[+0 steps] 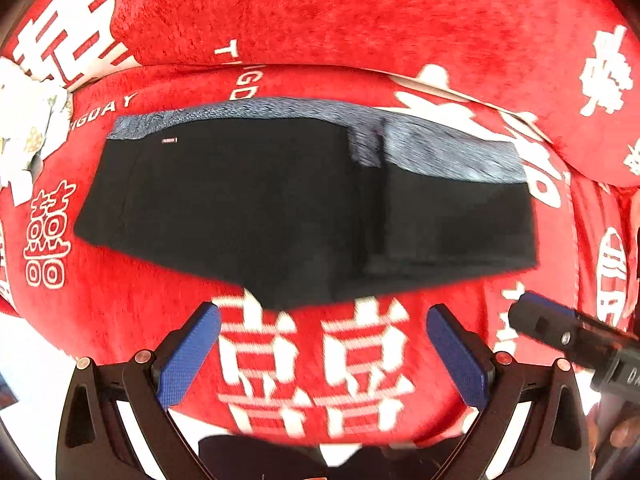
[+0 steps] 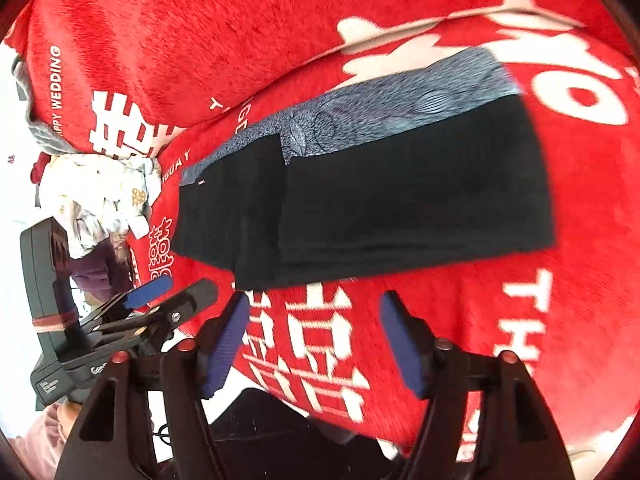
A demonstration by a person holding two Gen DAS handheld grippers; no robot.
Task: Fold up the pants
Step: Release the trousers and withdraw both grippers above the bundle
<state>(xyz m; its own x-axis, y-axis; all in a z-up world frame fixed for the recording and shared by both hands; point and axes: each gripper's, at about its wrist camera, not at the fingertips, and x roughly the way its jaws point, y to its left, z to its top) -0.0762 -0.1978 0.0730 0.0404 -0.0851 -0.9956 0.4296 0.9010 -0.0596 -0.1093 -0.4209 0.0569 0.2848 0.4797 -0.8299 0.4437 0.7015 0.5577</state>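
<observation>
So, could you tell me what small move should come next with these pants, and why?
Probably withdraw both: the pants already lie folded on the red blanket, and the left hand-held gripper and right hand-held gripper stand open, holding nothing.

- Left wrist view looks straight down past the left gripper at the pants ahead
- Right wrist view slants down beyond the right gripper; both share the pants on the red blanket

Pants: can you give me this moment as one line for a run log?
pants: folded, lying on red blanket | left gripper: open, empty | right gripper: open, empty | both clear of pants
</observation>
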